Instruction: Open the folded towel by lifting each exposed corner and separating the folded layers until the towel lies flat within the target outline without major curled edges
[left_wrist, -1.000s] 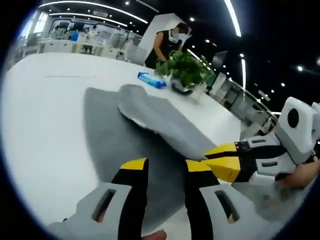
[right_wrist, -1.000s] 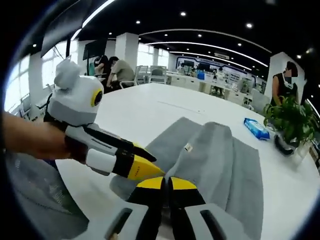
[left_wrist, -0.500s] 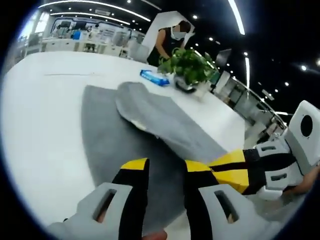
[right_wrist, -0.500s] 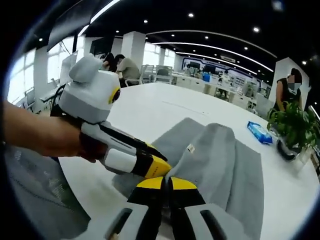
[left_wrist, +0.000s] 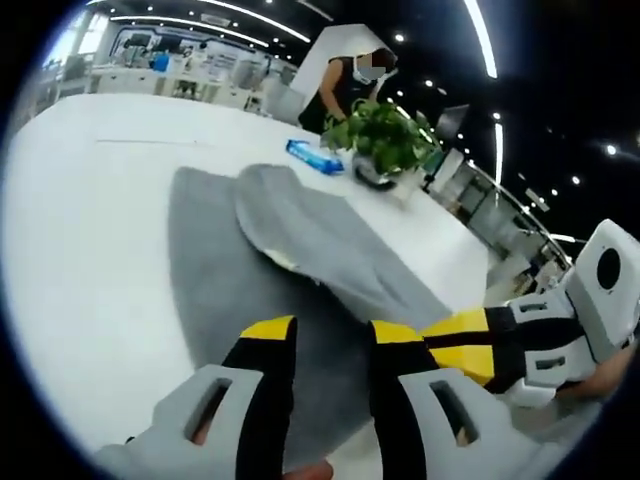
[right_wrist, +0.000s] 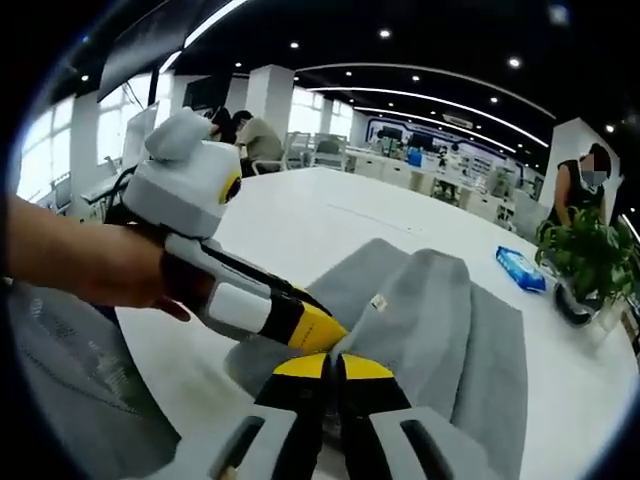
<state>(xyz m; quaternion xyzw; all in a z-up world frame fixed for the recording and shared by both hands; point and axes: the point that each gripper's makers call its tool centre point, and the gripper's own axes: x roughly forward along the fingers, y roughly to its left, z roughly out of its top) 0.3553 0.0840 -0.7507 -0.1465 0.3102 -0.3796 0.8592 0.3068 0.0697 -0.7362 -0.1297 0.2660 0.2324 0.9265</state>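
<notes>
A grey towel (left_wrist: 215, 270) lies on the white table (left_wrist: 80, 220), with a folded layer (left_wrist: 320, 235) resting diagonally across it. My left gripper (left_wrist: 332, 335) hovers open over the towel's near part, and grey cloth shows between its jaws. My right gripper (left_wrist: 468, 343) comes in from the right, at the folded layer's near end. In the right gripper view, my right gripper (right_wrist: 332, 364) is shut on the near edge of the towel (right_wrist: 440, 330). The left gripper (right_wrist: 318, 328) points in from the left, its yellow tip just above the right's tips. A small tag (right_wrist: 378, 298) shows on the fold.
A potted plant (left_wrist: 385, 135) and a blue packet (left_wrist: 313, 157) stand beyond the towel's far end. A person (left_wrist: 350, 85) stands behind them. A faint line (right_wrist: 368, 212) marks the table (right_wrist: 290, 225) past the towel. The hand (right_wrist: 90, 270) holds the left gripper. Seated people (right_wrist: 235, 135) are far left.
The left gripper has closed in on the right gripper's tips. In the left gripper view the right gripper has drawn back toward the right. The towel's fold looks about the same.
</notes>
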